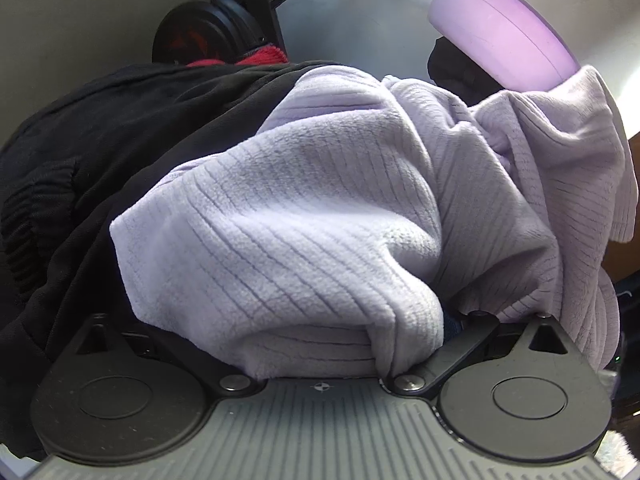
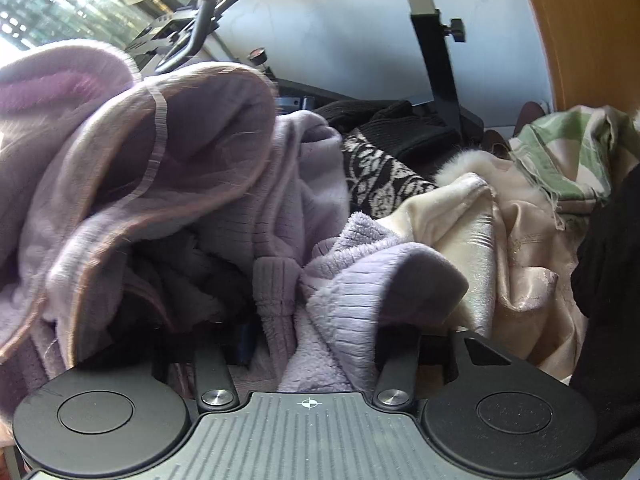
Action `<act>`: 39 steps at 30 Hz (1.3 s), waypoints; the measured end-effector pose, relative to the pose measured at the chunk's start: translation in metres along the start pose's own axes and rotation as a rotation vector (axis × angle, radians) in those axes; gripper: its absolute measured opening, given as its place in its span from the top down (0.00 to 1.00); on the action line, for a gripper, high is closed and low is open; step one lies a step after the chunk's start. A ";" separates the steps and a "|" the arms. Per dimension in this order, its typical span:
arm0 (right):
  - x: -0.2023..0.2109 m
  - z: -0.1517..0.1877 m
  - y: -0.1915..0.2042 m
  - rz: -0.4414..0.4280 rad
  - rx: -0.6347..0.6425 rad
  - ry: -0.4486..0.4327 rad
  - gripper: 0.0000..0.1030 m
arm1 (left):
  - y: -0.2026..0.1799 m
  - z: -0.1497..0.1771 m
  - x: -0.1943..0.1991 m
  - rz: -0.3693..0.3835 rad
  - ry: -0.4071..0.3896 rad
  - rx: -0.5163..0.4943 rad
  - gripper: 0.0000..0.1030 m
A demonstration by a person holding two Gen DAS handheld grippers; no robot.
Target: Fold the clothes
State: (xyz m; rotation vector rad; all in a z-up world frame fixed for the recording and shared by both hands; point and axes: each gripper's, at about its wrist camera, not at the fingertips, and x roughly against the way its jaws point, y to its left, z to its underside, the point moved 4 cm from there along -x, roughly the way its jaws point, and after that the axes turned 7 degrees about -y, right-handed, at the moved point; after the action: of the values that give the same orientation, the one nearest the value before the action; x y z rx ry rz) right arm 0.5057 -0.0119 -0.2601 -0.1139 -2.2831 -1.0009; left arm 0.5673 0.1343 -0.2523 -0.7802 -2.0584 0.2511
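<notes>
A lilac ribbed fleece garment (image 1: 280, 208) fills the left wrist view and lies bunched over my left gripper (image 1: 320, 344), hiding both fingers, so its state does not show. In the right wrist view a fold of the same lilac fleece (image 2: 352, 280) is gathered between the narrow-set jaws of my right gripper (image 2: 316, 320), which is shut on it. To its left a larger part of the garment (image 2: 160, 140), with its mauve inner side and a seam showing, hangs raised and blurred.
A black garment (image 1: 100, 140) lies under the fleece at left, with red cloth (image 1: 256, 58) behind. A lilac plastic tub (image 1: 500, 28) stands at top right. The pile includes a black-and-white patterned knit (image 2: 372, 176), cream satin (image 2: 500, 240) and green-striped cloth (image 2: 568, 152). An exercise bike post (image 2: 436, 60) stands behind.
</notes>
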 end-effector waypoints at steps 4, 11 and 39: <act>0.011 0.002 0.021 -0.007 0.116 0.022 0.66 | -0.044 0.000 0.017 -0.087 -0.039 -0.245 0.49; 0.028 0.014 0.047 0.025 0.254 -0.011 0.70 | -0.080 0.014 0.022 -0.210 -0.037 -0.451 0.51; 0.021 0.011 0.052 0.042 0.263 0.002 0.69 | -0.066 0.021 0.023 -0.391 -0.004 -0.433 0.56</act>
State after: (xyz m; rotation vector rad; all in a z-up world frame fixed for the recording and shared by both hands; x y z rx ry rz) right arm 0.4995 0.0289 -0.2203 -0.0502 -2.3773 -0.6712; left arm 0.5123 0.0996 -0.2189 -0.6051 -2.2466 -0.4231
